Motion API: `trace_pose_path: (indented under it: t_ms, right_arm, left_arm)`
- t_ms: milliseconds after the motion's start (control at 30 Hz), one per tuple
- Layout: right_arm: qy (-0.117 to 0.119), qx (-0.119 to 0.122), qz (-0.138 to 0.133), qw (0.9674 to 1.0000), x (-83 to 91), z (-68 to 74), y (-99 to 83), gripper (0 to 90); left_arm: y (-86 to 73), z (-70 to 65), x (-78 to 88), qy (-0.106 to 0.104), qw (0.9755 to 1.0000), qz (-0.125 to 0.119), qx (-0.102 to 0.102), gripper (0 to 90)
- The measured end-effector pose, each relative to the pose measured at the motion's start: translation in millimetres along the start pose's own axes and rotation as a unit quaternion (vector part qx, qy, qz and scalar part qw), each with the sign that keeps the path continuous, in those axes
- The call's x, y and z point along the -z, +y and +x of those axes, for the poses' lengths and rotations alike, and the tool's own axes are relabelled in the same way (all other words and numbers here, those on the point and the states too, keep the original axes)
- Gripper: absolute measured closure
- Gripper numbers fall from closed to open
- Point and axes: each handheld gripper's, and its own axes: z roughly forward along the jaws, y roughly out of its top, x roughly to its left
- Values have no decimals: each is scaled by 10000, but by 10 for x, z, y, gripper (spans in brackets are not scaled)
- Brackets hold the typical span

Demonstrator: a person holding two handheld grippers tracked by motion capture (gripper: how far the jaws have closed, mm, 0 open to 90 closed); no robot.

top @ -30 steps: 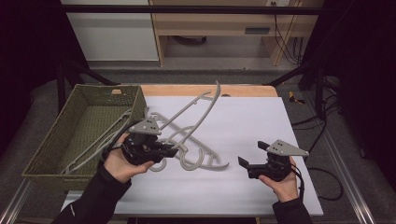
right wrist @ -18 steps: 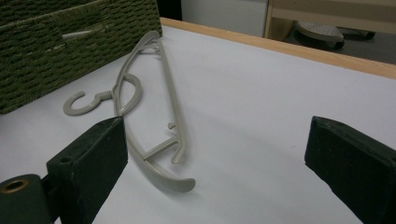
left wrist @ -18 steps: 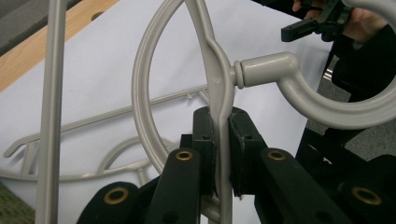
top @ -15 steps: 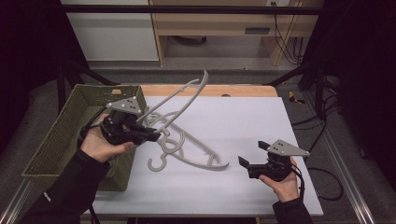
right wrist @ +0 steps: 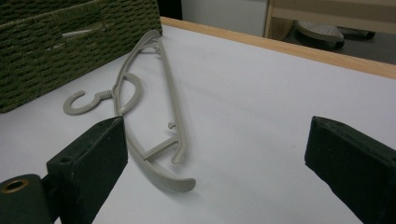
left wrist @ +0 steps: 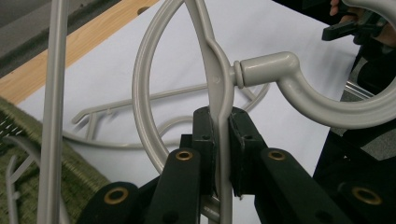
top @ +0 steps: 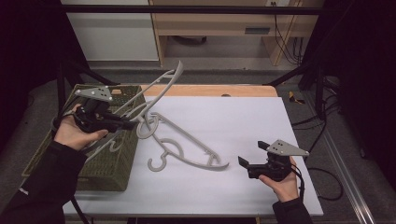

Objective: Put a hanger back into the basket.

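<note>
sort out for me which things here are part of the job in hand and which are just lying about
Part of the job:
- left gripper, shut on the lifted hanger
- green woven basket beside it
- second hanger flat on the white table
- right gripper, open, holding nothing

Just lying about:
- cables on the floor
- wooden furniture behind the table

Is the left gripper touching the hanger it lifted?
Touching. In the left gripper view, the left gripper has both pads pressed against the raised hanger.
</note>
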Motion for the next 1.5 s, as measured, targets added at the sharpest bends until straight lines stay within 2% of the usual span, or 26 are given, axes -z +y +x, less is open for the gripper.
trace_pose_path:
  t_ms: [300, 467, 733, 867, 1067, 1233, 1367, 1433, 1500]
  right_arm:
    - [-22, 7, 11, 10000, -10, -4, -2, 59]
    - [-24, 4, 0, 10000, -9, -6, -3, 60]
    - [-9, 25, 34, 10000, -11, -6, -7, 59]
    - [-31, 2, 16, 10000, -12, -10, -6, 59]
    - [-43, 12, 30, 10000, -16, -5, -7, 59]
    - [-44, 15, 32, 10000, -17, -4, -7, 59]
    - [-43, 22, 42, 10000, -18, -4, -8, 59]
    - [-47, 25, 40, 10000, -22, -5, -8, 59]
    - [-25, 36, 56, 10000, -23, -7, -11, 59]
  left_arm:
    - [-191, 273, 144, 130, 9998, 23, 140, 824]
    - [-315, 442, 211, 161, 9993, 48, 331, 824]
    - [-534, 671, 226, 217, 9975, 225, 629, 824]
    - [-634, 724, 207, 236, 9965, 322, 729, 824]
    - [-772, 780, 214, 333, 9951, 336, 873, 824]
    - [-893, 859, 231, 403, 9931, 499, 984, 824]
    - [-1003, 922, 222, 476, 9909, 490, 1163, 824]
    - [-1048, 941, 212, 418, 9902, 477, 1243, 824]
    - [-1055, 948, 188, 442, 9904, 551, 1186, 824]
